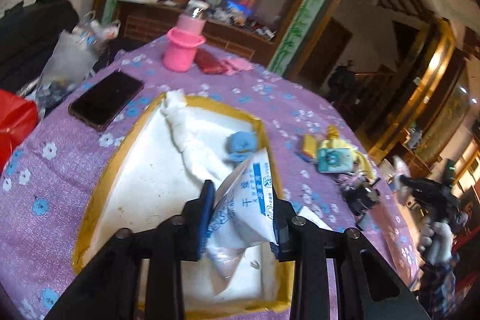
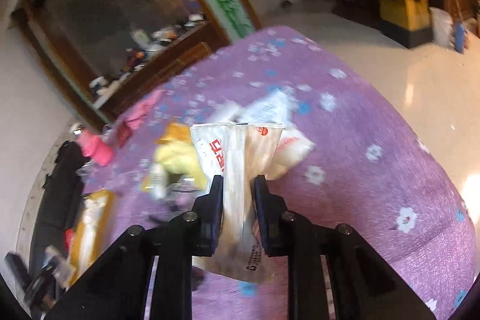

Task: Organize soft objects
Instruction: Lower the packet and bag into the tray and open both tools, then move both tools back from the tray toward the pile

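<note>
My left gripper (image 1: 244, 200) is shut on a white soft packet with blue print (image 1: 243, 209) and holds it over the white box with yellow taped rim (image 1: 99, 185). Inside the box lie a white cloth (image 1: 192, 134) and a small blue soft item (image 1: 241, 144). My right gripper (image 2: 238, 185) is shut on a clear packet with red print (image 2: 237, 167), lifted above the purple flowered tablecloth (image 2: 375, 200). Other white packets (image 2: 279, 110) and a yellow soft toy (image 2: 180, 158) lie on the cloth beyond it. The other gripper shows at the right edge of the left wrist view (image 1: 432, 194).
A black phone (image 1: 106, 99), a pink cup (image 1: 183, 50), a red pouch (image 1: 210, 62) and pink cloth (image 1: 237, 65) lie at the table's far side. A yellow toy and small cards (image 1: 333, 152) sit right of the box. A clear plastic bag (image 1: 69, 62) and red bag (image 1: 15, 122) are at left.
</note>
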`<action>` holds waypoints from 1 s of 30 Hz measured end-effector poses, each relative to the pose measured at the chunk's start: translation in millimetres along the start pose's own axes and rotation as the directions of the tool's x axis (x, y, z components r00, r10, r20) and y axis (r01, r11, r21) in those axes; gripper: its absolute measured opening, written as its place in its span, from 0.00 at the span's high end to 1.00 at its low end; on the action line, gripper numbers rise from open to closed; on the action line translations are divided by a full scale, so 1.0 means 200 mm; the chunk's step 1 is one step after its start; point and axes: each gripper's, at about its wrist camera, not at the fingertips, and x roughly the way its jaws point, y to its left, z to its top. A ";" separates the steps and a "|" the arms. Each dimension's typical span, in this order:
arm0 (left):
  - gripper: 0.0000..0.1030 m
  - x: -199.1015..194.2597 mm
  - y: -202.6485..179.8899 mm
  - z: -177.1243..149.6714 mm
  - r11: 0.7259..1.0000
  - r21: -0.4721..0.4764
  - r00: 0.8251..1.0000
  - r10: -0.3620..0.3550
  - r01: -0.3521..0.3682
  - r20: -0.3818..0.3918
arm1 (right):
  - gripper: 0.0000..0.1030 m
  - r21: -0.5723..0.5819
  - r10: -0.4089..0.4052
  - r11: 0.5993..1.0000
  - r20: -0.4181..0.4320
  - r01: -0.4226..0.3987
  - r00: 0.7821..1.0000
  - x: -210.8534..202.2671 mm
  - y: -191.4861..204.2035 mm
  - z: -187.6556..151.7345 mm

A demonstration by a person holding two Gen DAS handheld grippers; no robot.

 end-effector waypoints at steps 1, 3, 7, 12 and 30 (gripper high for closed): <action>0.59 0.02 0.01 0.01 1.000 -0.011 1.000 0.009 -0.009 -0.006 | 0.81 -0.014 0.018 1.000 -0.002 -0.018 1.000 -0.01 0.04 0.00; 0.49 0.06 0.04 0.03 0.999 -0.026 0.999 0.030 -0.030 -0.010 | 0.81 -0.055 0.065 0.996 -0.020 -0.066 0.998 -0.02 0.16 -0.01; 0.35 0.06 0.10 0.09 0.995 -0.071 0.997 0.072 -0.072 0.001 | 0.81 -0.132 0.164 0.975 -0.107 -0.177 0.981 0.05 0.43 -0.06; 0.32 -0.07 0.14 0.05 0.993 -0.119 0.997 0.038 -0.029 0.069 | 0.81 -0.206 0.267 0.922 -0.275 -0.328 0.924 0.23 0.85 -0.21; 0.28 -0.37 0.37 -0.06 0.986 -0.145 0.979 0.103 -0.078 0.177 | 0.79 -0.468 0.092 0.826 -0.440 -0.315 0.893 0.93 1.82 -0.51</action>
